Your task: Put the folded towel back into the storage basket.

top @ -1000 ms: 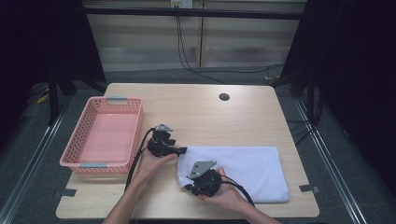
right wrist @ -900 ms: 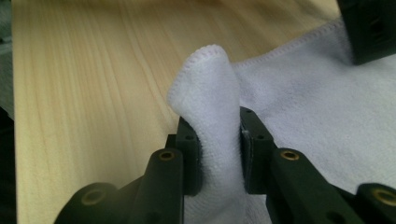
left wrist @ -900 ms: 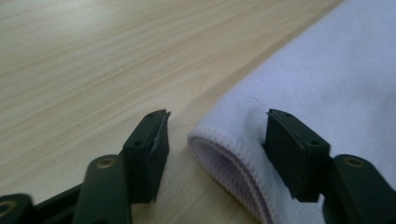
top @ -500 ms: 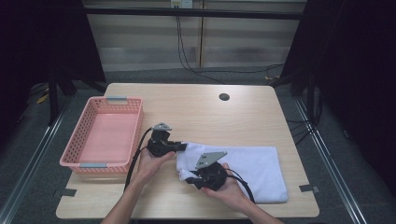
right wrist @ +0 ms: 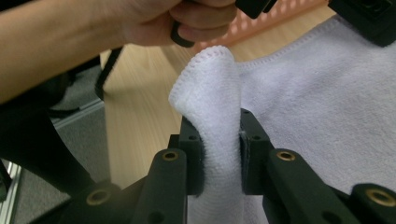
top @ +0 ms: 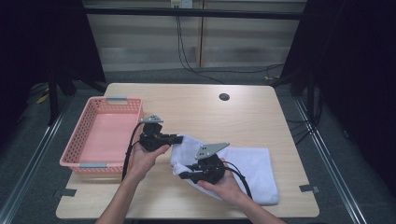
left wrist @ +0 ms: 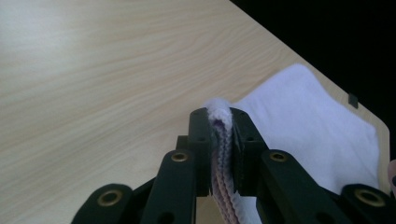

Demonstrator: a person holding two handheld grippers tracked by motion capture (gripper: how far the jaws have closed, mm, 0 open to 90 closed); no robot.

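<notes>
On the worktop [top: 261, 112] we have both corners of the white towel [top: 252, 163] pinched, left gripper [left wrist: 218, 122] and right gripper [right wrist: 217, 135] clamped; folding and the pink basket [top: 100, 133] remain.

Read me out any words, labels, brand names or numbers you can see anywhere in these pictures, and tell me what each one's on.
There is none to read: the white towel, the pink basket, the wooden table and both grippers bear no legible print.
A pale tag on the back wall is too small and blurred to read.
</notes>
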